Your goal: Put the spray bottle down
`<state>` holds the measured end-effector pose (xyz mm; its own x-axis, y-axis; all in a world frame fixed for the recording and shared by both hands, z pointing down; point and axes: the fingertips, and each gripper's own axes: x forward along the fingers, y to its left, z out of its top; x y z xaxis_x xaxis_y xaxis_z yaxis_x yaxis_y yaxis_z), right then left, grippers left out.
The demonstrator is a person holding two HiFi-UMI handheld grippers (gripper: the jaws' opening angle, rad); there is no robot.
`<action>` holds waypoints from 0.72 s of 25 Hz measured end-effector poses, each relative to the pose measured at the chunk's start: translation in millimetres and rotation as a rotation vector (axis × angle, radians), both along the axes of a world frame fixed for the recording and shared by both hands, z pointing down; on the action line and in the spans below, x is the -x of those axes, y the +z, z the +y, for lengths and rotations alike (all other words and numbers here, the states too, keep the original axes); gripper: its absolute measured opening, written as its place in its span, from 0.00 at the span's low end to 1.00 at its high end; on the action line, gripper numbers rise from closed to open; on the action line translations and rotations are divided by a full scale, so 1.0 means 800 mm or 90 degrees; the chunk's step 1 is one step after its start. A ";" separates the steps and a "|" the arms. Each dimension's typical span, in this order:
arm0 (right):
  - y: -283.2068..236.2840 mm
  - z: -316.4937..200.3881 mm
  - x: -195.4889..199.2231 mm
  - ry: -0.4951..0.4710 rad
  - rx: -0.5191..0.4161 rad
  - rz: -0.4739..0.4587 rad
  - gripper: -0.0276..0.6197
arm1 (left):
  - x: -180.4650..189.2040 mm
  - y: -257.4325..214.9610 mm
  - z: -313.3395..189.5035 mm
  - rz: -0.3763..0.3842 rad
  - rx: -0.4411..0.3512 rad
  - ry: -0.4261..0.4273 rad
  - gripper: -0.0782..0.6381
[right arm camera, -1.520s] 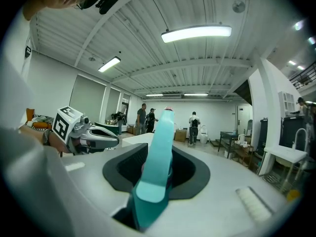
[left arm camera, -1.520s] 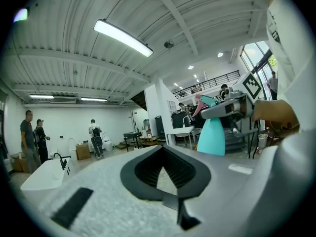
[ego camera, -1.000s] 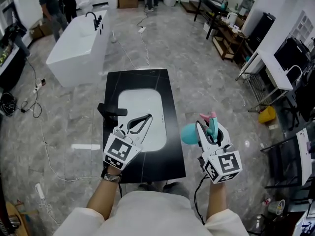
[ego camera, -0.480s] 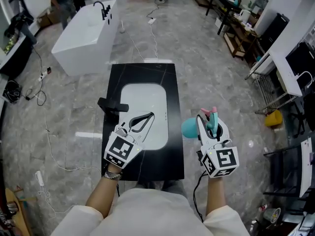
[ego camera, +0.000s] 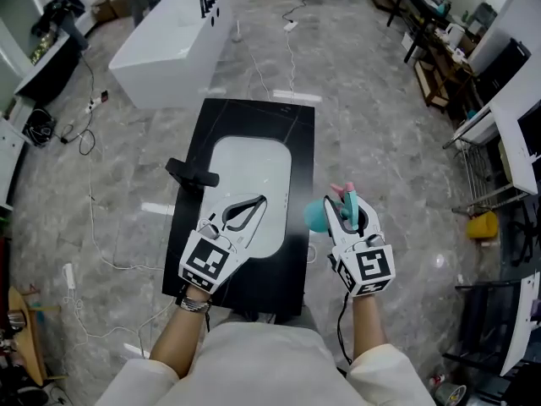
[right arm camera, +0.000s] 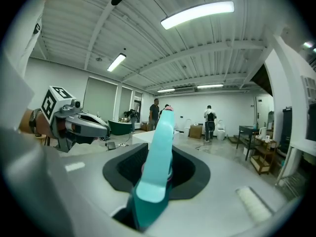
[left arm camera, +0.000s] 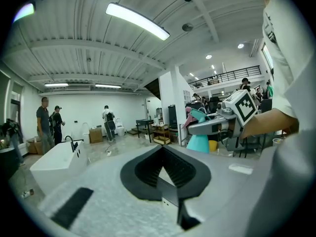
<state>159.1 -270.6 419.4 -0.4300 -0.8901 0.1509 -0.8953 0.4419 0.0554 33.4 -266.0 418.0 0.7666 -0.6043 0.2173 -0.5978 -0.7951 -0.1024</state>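
Note:
My right gripper (ego camera: pixel 345 208) is shut on a teal spray bottle (ego camera: pixel 318 216) with a pink nozzle. It holds the bottle in the air just off the right edge of the black countertop (ego camera: pixel 254 123). In the right gripper view the bottle's teal head (right arm camera: pixel 157 157) stands between the jaws and hides the gap. My left gripper (ego camera: pixel 252 205) hovers over the white sink basin (ego camera: pixel 249 163), shut with nothing in it. Its jaw tips meet in the left gripper view (left arm camera: pixel 162 151). That view also shows the bottle (left arm camera: pixel 199 138) and the right gripper (left arm camera: pixel 217 127) off to the right.
A black faucet (ego camera: pixel 193 176) stands at the basin's left. A white bathtub (ego camera: pixel 165 49) sits beyond the counter, with cables across the floor (ego camera: pixel 287 36). Shelves and desks (ego camera: pixel 473 100) line the right side. A yellow object (ego camera: pixel 482 224) lies below them. People stand at the far end (right arm camera: pixel 154 113).
Both grippers have come down a little toward the counter, the right one carrying the bottle closer to its right edge. Neither gripper's jaws have changed.

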 end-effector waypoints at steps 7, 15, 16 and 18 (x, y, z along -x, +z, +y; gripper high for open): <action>0.031 -0.037 -0.007 -0.022 0.022 -0.018 0.23 | -0.005 0.010 -0.010 -0.008 0.007 -0.043 0.12; 0.079 -0.066 -0.001 -0.059 0.031 -0.004 0.24 | 0.011 0.023 -0.024 -0.010 0.017 -0.101 0.12; 0.084 -0.068 0.000 -0.065 0.033 0.000 0.24 | 0.012 0.027 -0.026 -0.009 0.021 -0.108 0.12; 0.097 -0.073 0.004 -0.077 0.040 0.010 0.24 | 0.014 0.035 -0.030 -0.006 0.030 -0.120 0.12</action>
<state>155.8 -329.1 497.1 -0.5310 -0.8203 0.2124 -0.8344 0.5499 0.0379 22.3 -289.7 446.2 0.6390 -0.7255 0.2555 -0.7354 -0.6736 -0.0735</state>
